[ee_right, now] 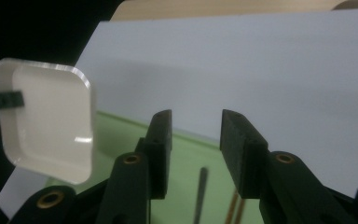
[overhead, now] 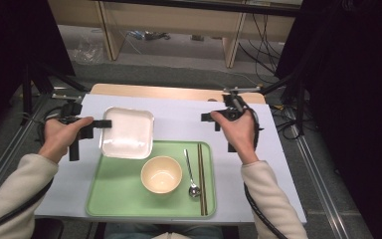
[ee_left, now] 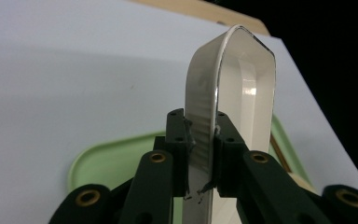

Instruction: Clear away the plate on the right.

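**White square dish held at left edge**

White square dish point(overhead: 128, 132) sits clamped by its rim in my left gripper point(overhead: 101, 123), tilted, lifted over the far left corner of the green tray point(overhead: 124, 191). My left jaws pinch the rim wall from both sides. My right gripper point(overhead: 207, 117) hangs over the white table point(overhead: 179, 119), jaws parted with nothing between them. A beige bowl point(overhead: 161, 174), a spoon point(overhead: 191, 173) and chopsticks point(overhead: 202, 177) lie on the tray
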The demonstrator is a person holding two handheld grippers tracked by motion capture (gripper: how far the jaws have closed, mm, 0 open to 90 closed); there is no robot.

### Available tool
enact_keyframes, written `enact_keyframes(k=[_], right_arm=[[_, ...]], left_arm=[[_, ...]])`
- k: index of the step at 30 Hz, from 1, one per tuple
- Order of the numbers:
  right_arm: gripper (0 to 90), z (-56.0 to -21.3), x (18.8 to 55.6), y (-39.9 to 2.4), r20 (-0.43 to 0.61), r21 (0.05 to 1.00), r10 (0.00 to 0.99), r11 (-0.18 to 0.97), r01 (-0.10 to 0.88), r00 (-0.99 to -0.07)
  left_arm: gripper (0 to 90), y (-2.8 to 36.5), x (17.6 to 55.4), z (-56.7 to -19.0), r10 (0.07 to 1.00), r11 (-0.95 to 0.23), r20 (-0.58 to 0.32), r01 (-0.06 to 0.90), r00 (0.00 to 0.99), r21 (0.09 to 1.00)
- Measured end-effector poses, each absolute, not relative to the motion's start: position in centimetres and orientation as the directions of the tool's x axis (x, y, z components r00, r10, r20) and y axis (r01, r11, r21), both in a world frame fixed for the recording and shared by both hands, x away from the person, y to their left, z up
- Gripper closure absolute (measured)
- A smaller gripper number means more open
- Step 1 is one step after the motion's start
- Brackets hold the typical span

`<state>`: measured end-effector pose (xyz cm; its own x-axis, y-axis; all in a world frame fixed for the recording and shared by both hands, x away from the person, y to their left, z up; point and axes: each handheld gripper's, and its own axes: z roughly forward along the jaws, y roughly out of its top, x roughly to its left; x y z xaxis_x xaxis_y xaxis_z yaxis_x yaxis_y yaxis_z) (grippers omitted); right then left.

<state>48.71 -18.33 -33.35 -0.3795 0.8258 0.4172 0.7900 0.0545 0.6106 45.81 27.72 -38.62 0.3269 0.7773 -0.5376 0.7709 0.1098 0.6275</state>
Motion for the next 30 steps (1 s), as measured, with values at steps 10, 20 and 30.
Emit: enact_keyframes(k=[10, 20, 30], right_arm=[[64.3, -32.3, 48.8, -23.2, 0.469, 0.573, 0.850, -0.086, 0.815, -0.240], [63.5, -32.5, 48.8, -22.9, 0.479, 0.550, 0.848, -0.089, 0.830, -0.227], [62.4, -32.4, 48.7, -22.9, 0.470, 0.554, 0.851, -0.077, 0.829, -0.234]], left_arm=[[79.2, 30.1, 45.0, -43.1, 0.760, 0.039, -0.595, 0.897, 0.260, 0.441], [78.5, 28.8, 44.3, -46.1, 0.729, 0.110, -0.661, 0.923, 0.176, 0.368], [63.5, 27.2, 42.9, -47.2, 0.854, -0.072, -0.432, 0.889, 0.289, 0.452]])
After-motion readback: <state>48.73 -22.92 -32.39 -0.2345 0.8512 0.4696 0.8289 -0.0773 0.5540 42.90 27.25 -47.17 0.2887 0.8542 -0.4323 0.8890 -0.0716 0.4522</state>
